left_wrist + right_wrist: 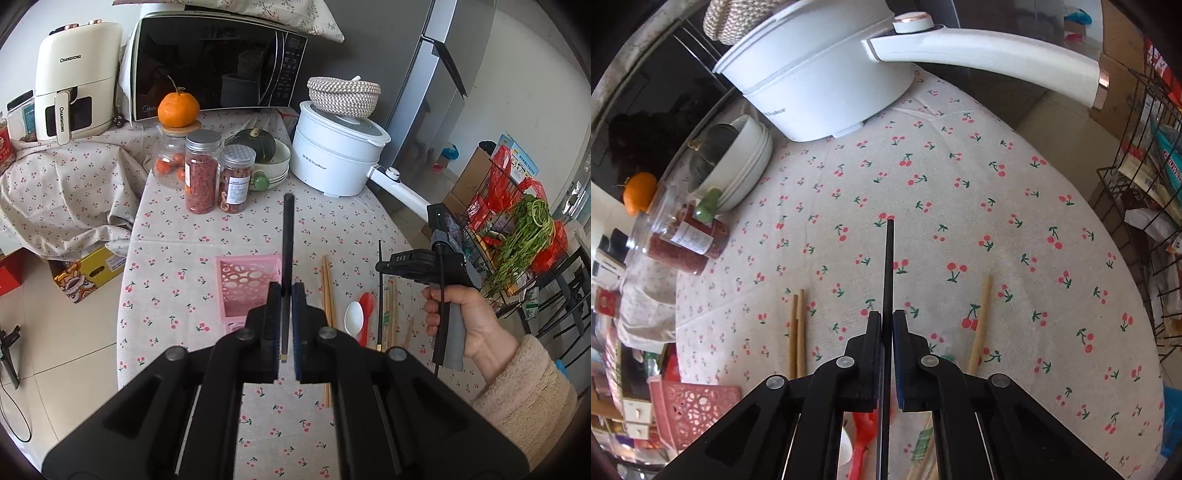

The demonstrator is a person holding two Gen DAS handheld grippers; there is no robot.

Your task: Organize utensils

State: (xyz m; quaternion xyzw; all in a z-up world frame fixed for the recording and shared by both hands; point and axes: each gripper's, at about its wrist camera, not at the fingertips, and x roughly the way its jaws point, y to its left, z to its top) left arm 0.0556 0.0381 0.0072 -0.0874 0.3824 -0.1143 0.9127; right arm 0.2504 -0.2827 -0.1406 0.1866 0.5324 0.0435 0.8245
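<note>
Each gripper, left (284, 295) and right (886, 319), is clamped on a black chopstick (287, 251) pointing to twelve o'clock, its lower end hidden between the arms. The pink basket (245, 284) sits partly covered behind the left jaws; bare cloth (960, 184) lies open ahead of the right, up to the pot (820, 74) at eleven.

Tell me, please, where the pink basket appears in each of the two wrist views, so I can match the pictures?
Left wrist view: the pink basket sits at centre, just beyond the left claw and partly hidden behind it.
Right wrist view: the pink basket lies at the lower left edge, beside the right claw.
Shared landmark: the white electric pot at the far end of the cherry-print tablecloth.
</note>
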